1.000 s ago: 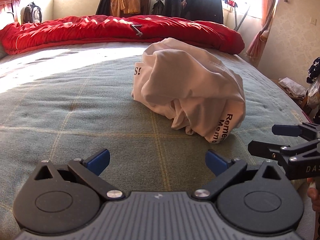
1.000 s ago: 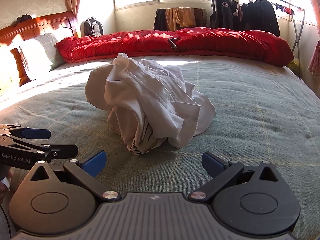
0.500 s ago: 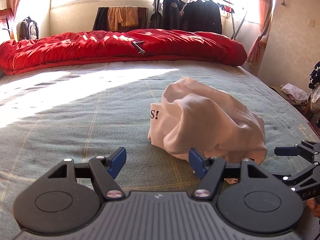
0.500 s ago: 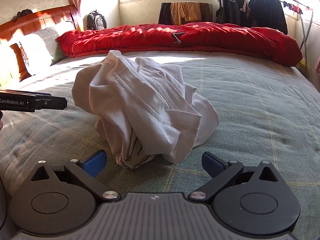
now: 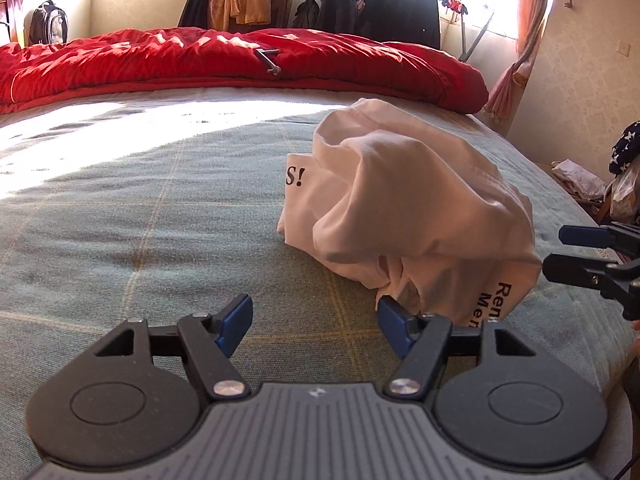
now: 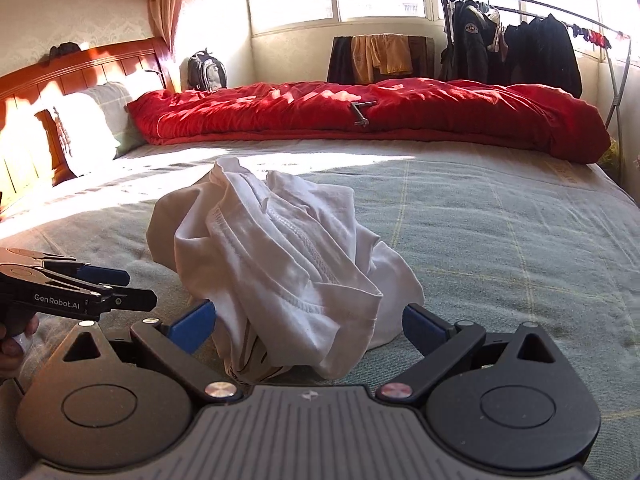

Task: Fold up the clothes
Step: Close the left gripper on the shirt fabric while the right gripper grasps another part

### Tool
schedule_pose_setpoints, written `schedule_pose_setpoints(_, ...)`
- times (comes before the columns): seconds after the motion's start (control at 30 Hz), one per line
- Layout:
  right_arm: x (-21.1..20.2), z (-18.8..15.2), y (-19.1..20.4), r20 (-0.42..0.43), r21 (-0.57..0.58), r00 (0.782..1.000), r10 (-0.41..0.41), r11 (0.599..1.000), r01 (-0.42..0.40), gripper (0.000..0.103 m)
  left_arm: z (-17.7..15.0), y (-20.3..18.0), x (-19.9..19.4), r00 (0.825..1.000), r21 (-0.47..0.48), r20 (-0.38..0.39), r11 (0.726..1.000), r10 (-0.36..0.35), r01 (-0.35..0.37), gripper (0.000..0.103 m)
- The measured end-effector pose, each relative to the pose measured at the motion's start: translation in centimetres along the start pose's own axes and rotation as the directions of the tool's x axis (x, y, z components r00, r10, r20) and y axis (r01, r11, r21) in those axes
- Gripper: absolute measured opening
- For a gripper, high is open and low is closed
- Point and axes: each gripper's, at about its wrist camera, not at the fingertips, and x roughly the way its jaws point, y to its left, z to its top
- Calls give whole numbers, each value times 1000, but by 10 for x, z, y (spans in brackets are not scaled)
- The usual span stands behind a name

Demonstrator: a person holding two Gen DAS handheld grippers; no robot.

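A crumpled white T-shirt [image 5: 404, 208] with black lettering lies in a heap on the grey-green checked bedspread [image 5: 140, 240]. My left gripper [image 5: 316, 324] is open just in front of the heap's left side, its right pad next to the cloth and nothing between its fingers. In the right wrist view the T-shirt [image 6: 280, 256] fills the middle, and its near end lies between the fingers of my open right gripper [image 6: 308, 326]. The two tools face the heap side by side: the right gripper [image 5: 560, 251] shows at the left view's right edge, the left gripper [image 6: 134, 289] at the right view's left edge.
A red quilt [image 6: 360, 116] runs along the bed's far side, with a small metal tool [image 6: 362, 114] on it. A wooden headboard [image 6: 60, 76] and pillow [image 6: 88, 120] are at the left. A clothes rack [image 6: 520, 48] stands behind. Bags and cloth [image 5: 580, 180] lie past the bed's right edge.
The left gripper's fingers have narrowed somewhat and it has come closer to the heap's left side. The right gripper has moved forward, so the shirt's near end now lies between its fingers.
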Motion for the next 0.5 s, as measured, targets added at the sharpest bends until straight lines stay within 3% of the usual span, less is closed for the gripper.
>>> schedule_pose_setpoints(0.07,0,-1,-4,-16,-18,1000,-7,1000,6,99,-3,-1,-1,1000,1,-5,1000,0,0,68)
schedule_pose_setpoints(0.13,2,0,-7,-39,-21,999,-2,1000,1,87,-7,-3,-2,1000,2,-10,1000,1,-1,68)
schedule_pose_setpoints(0.33,9,20,12,-23,-84,997,75,994,-76,68,-14,-5,-9,1000,0,-13,1000,6,-6,68)
schedule_pose_setpoints(0.5,41,29,23,-68,-116,992,104,987,-112,68,-16,-6,-18,1000,-8,0,1000,13,-13,68)
